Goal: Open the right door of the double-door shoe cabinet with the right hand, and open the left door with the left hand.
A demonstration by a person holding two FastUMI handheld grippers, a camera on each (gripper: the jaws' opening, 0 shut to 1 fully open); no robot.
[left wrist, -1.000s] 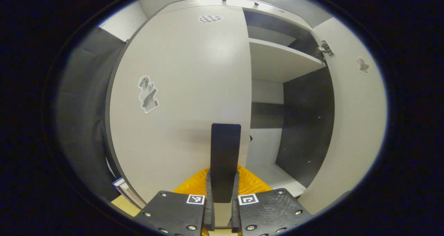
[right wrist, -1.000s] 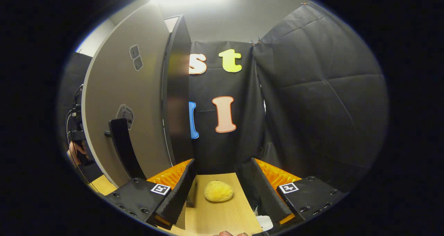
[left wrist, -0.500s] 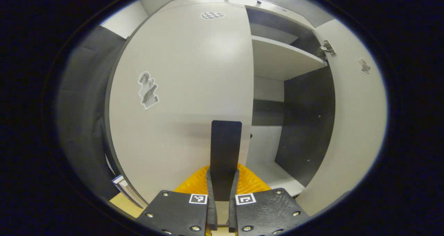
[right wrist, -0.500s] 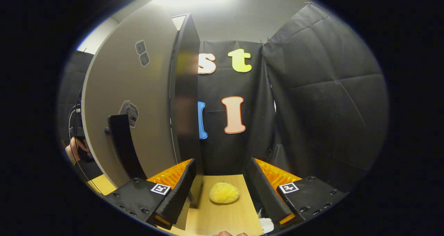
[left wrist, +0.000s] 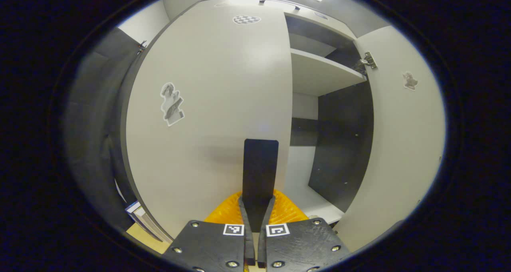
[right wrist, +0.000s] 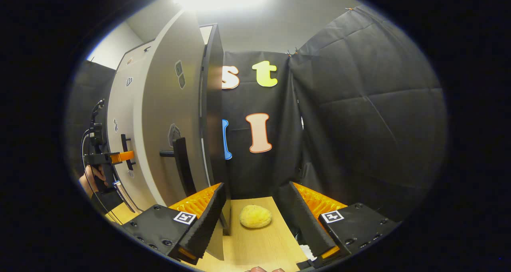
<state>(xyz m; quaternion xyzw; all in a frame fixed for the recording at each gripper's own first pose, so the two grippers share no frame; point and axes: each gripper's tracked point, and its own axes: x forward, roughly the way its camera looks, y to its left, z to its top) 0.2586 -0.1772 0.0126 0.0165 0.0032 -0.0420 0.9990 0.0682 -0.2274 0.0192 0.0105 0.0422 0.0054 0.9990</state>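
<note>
A wooden desk [right wrist: 263, 244] carries a yellow sponge [right wrist: 255, 216] beside the shoe cabinet [left wrist: 319, 70]. The left tongs [left wrist: 252, 208] are clamped on the left door's [left wrist: 215, 104] black handle [left wrist: 260, 172]. The right tongs [right wrist: 255, 212] gape wide, empty, beside the swung-out right door [right wrist: 171, 116].

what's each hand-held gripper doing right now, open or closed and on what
Left hand-held gripper: closed on the left door's handle.
Right hand-held gripper: open, holding nothing, beside the opened right door.
</note>
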